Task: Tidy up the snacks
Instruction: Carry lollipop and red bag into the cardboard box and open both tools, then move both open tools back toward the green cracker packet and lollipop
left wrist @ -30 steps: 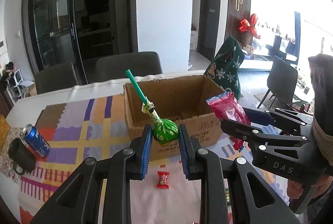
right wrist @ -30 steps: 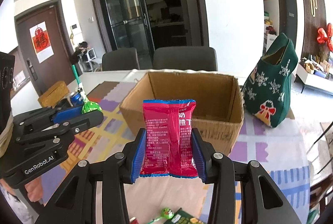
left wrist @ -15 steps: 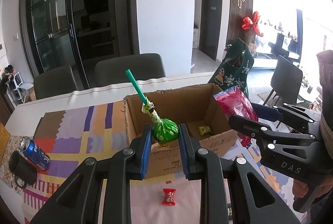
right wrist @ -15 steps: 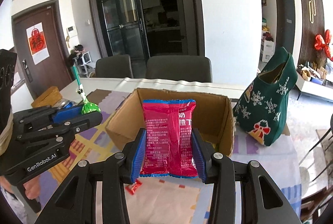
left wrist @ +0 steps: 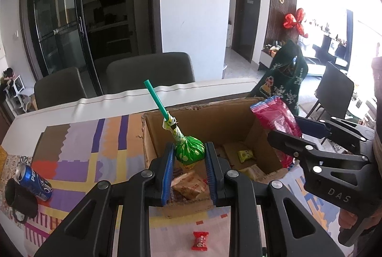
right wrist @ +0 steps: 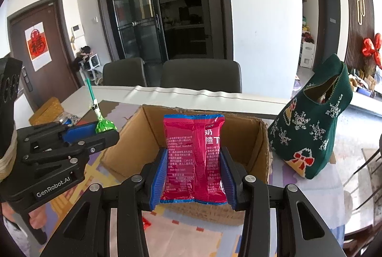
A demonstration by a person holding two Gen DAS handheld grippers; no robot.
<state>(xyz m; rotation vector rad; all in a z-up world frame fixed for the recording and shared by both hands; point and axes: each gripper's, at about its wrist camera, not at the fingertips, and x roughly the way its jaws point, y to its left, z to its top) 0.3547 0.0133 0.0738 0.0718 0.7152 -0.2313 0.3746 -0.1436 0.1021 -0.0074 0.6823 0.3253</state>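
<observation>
In the left wrist view the left tongs are seen at lower centre, clamped on the green wrapped head of a lollipop whose teal stick slants toward the upper left. The lollipop is held over the near edge of an open cardboard box at mid-frame, in which several small wrapped snacks are seen lying on the bottom. A red wrapped candy is seen on the patterned cloth of the bench, at the bottom of the frame in front of the box. At lower left a blue soda can lies tipped against a dark mug. In the right wrist view the right tongs are closed on a pink snack packet, held upright over the box's near wall. A green knitted bag stands to the right of the box.
</observation>
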